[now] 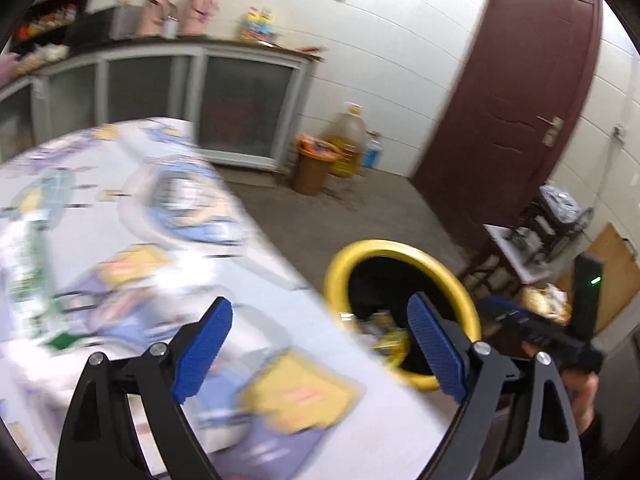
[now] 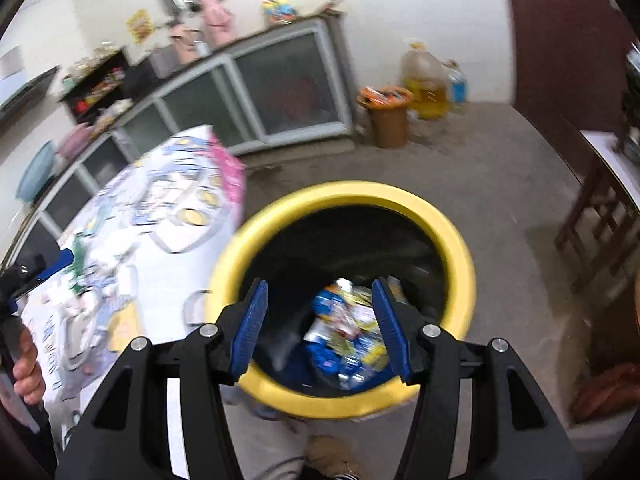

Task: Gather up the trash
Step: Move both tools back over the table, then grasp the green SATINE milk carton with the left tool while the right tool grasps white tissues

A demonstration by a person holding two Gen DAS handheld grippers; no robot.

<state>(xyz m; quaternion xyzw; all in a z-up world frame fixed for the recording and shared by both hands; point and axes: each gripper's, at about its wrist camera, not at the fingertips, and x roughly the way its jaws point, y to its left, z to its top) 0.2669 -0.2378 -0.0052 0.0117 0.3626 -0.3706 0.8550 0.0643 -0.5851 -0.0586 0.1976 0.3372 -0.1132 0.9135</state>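
The right gripper (image 2: 320, 328) hung over the yellow bin (image 2: 460, 248), fingers wide and empty, wrappers (image 2: 344, 332) below them: a drop looked finished. The left gripper (image 1: 316, 352), equally wide, needed another piece from the bench (image 1: 120, 216) ahead.

Right gripper (image 2: 320, 328) is seen at 6 o'clock, jaws spread wide with nothing between the blue pads (image 2: 250, 330). Directly beyond, a yellow-rimmed bin (image 2: 352, 194) with a black interior is viewed from above; crumpled blue and yellow wrappers (image 2: 344, 332) are piled at its bottom. A counter (image 2: 160, 208) covered with a patterned cloth lies at 9 o'clock, just beside the bin. The left gripper (image 2: 52, 266) is partly visible at the 9 o'clock edge, state not discernible. A brown bin (image 2: 388, 116) and an oil jug (image 2: 426, 80) stand on the floor at 1 o'clock.
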